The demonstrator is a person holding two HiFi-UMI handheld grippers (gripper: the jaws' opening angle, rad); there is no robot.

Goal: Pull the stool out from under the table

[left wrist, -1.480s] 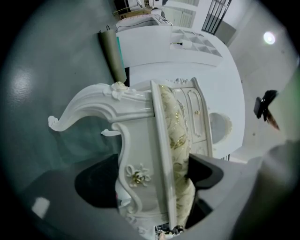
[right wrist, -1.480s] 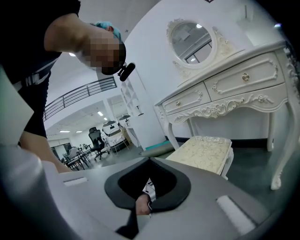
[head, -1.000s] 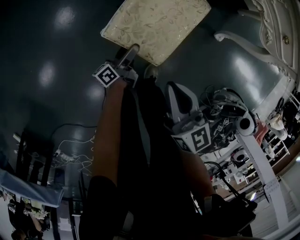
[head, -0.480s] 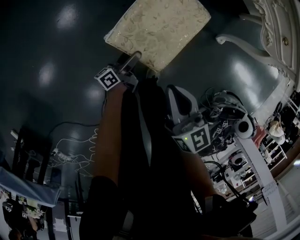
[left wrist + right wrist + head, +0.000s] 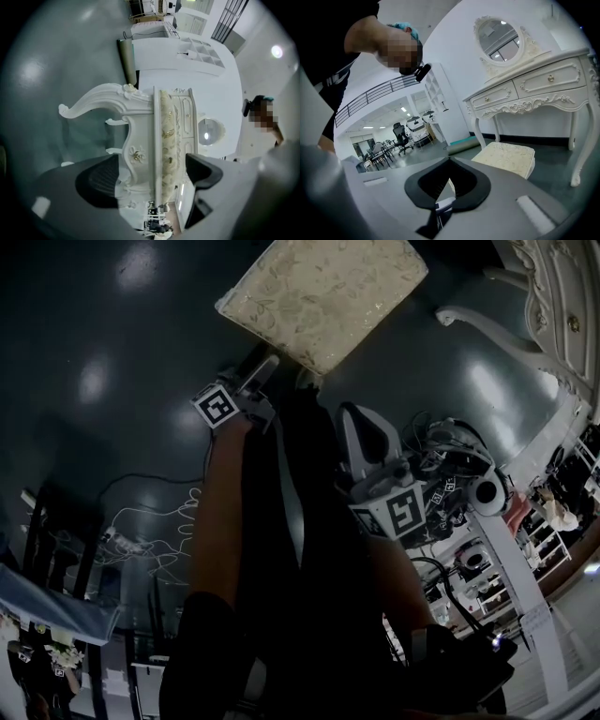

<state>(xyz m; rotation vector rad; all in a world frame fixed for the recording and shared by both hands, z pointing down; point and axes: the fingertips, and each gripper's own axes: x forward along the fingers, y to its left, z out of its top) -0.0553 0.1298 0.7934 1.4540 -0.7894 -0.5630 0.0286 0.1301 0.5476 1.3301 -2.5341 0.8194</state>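
"Cream cushion first: where does the stool stand?"

"On the dark glossy floor, out in front of the white carved bench and apart from its curved legs. I see an oval mirror on top of the bench, loose cables on the floor at my left side, and a heap of gear at my right."

"And the jaws?"

"My left gripper has its jaws wide apart and turned on edge. They line up with the seat's near edge, just beside it, and the pads press on nothing. My right gripper hangs back with its jaw tips together and nothing held."

"Any markings?"

"Black-and-white square markers on each cube."
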